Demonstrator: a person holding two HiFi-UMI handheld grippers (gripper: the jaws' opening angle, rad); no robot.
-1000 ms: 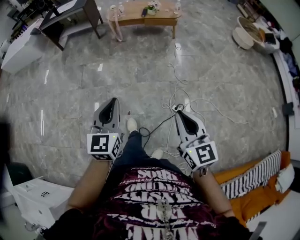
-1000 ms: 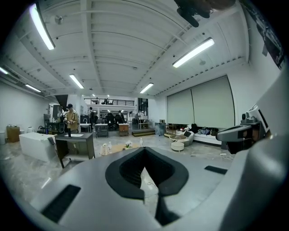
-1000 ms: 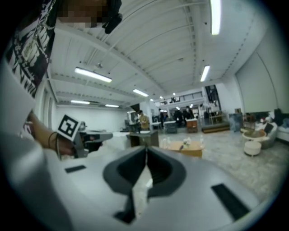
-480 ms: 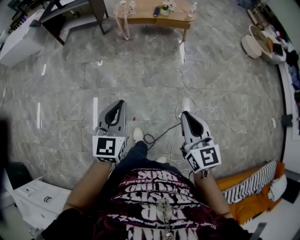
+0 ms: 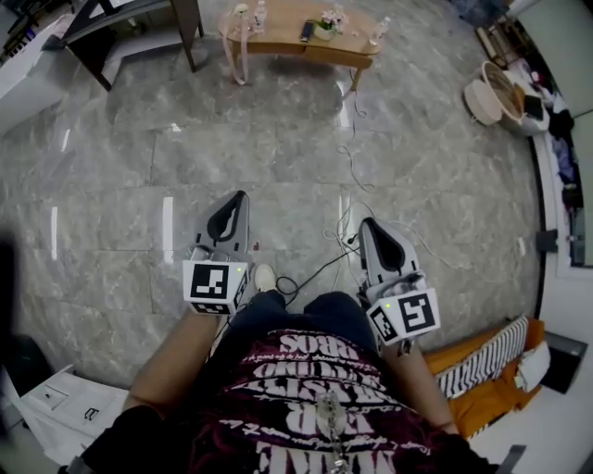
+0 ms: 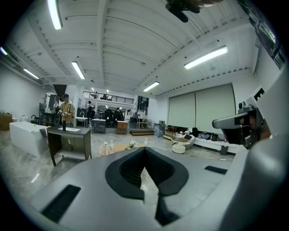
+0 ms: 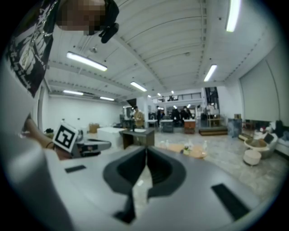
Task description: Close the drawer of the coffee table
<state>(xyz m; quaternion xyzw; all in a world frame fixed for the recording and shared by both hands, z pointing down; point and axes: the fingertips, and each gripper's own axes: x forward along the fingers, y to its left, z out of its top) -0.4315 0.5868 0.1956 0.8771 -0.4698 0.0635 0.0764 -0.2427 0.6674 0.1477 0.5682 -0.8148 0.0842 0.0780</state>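
The coffee table (image 5: 298, 43) has drawn nearer, its drawer indiscernible; left tool (image 5: 241, 197) and right tool (image 5: 367, 224) closed, empty.

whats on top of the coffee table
A small plant, a dark remote-like item and a bottle sit on the coffee table. Its drawer can't be made out.

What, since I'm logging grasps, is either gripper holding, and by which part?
Nothing is held: the left gripper and the right gripper are both shut with nothing between their jaws.
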